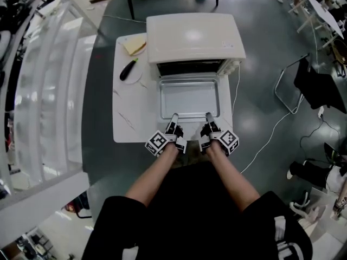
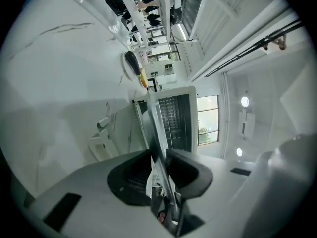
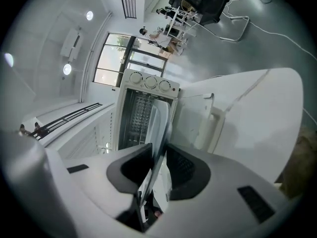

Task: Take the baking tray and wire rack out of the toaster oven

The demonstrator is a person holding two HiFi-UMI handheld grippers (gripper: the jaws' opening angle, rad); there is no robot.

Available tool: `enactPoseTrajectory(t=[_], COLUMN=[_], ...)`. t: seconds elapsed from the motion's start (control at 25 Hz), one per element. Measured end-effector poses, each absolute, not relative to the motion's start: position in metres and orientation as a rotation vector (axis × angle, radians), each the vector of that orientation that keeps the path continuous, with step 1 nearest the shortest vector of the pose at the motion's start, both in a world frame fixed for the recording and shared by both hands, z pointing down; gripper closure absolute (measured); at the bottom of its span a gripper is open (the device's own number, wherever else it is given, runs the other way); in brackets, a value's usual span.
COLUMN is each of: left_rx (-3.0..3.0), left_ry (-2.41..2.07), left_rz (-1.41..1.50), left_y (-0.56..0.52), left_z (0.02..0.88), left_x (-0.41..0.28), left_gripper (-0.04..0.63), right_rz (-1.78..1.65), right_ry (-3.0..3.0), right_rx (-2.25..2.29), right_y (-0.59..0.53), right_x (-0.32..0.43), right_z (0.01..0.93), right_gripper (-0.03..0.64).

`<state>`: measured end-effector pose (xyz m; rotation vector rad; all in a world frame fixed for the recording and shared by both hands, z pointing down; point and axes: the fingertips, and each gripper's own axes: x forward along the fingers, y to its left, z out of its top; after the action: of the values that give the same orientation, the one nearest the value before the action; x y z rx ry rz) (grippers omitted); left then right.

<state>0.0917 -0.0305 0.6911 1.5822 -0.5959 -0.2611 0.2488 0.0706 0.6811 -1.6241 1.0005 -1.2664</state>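
Left gripper (image 1: pixel 174 118) (image 2: pixel 158 157) and right gripper (image 1: pixel 208 116) (image 3: pixel 158 155): you hold one in each hand, and each is clamped on the near rim of the baking tray (image 1: pixel 189 97) (image 2: pixel 154 128) (image 3: pixel 161 123). In both gripper views the thin metal edge runs straight between the dark pads, with the jaws narrowed onto it. The left gripper grips the rim toward the tray's left corner and the right gripper toward its right corner, the two set side by side and pointing at the oven mouth.

Baking tray: empty and drawn mostly out of the toaster oven (image 1: pixel 194 37) (image 3: pixel 146 90), with its far edge at the dark opening. It lies over the lowered oven door (image 3: pixel 208 118).

Surroundings: the oven stands on a white table (image 1: pixel 127 118). To its left, on that table, a black-handled utensil (image 1: pixel 128 69) rests across a round plate (image 1: pixel 140 80), and a slice of bread (image 1: pixel 134 46) sits just beyond it, near the oven's side.
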Motion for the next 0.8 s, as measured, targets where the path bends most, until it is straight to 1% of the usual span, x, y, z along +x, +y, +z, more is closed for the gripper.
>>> enactPoseTrajectory(t=[0.24, 0.8], left_rx=[1.597, 1.563], left_ry=[-0.597, -0.700], left_rz=[-0.242, -0.322], left_y=[-0.032, -0.051], left_z=[0.684, 0.683], left_x=[0.052, -0.101], left_gripper=[0.489, 0.489], right_rz=[-1.277, -1.402], right_ry=[1.049, 1.226], right_rx=[-1.623, -1.579], right_y=[0.068, 0.028], right_x=[0.210, 0.065], right_z=[0.674, 0.678], right_gripper=[0.508, 0.499])
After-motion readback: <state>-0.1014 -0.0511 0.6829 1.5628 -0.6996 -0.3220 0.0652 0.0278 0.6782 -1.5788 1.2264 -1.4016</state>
